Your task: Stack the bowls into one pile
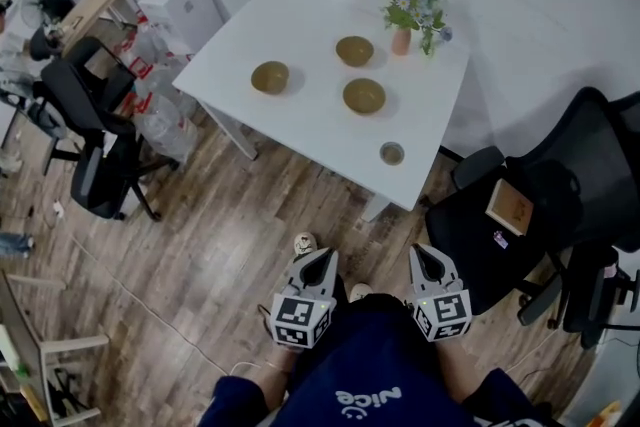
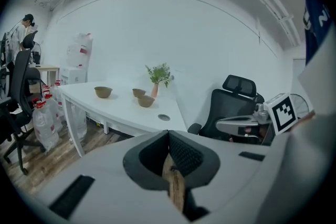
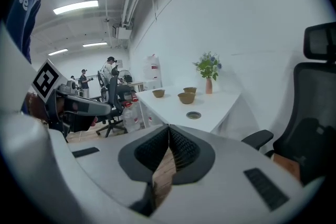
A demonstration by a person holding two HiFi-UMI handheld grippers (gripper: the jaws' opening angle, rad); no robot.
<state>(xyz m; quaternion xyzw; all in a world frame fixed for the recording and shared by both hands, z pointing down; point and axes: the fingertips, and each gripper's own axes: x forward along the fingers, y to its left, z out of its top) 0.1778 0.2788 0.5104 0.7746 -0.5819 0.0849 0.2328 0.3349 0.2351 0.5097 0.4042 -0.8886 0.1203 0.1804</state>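
Three brown bowls sit apart on the white table (image 1: 300, 115): one at the left (image 1: 270, 76), one at the back (image 1: 354, 50), one in the middle (image 1: 364, 95). A small grey-rimmed dish (image 1: 392, 153) lies near the table's front corner. My left gripper (image 1: 317, 267) and right gripper (image 1: 430, 263) hang over the wooden floor, well short of the table. Both are shut with nothing between the jaws. The left gripper view shows the bowls (image 2: 103, 92) (image 2: 146, 101) far ahead; in the right gripper view they (image 3: 186, 97) stand far off as well.
A vase of flowers (image 1: 408, 0) stands at the table's far corner. A black office chair (image 1: 540, 205) with a wooden box on its seat is at the right. Another black chair (image 1: 90, 135), plastic bags and bottles (image 1: 160, 115) are at the left.
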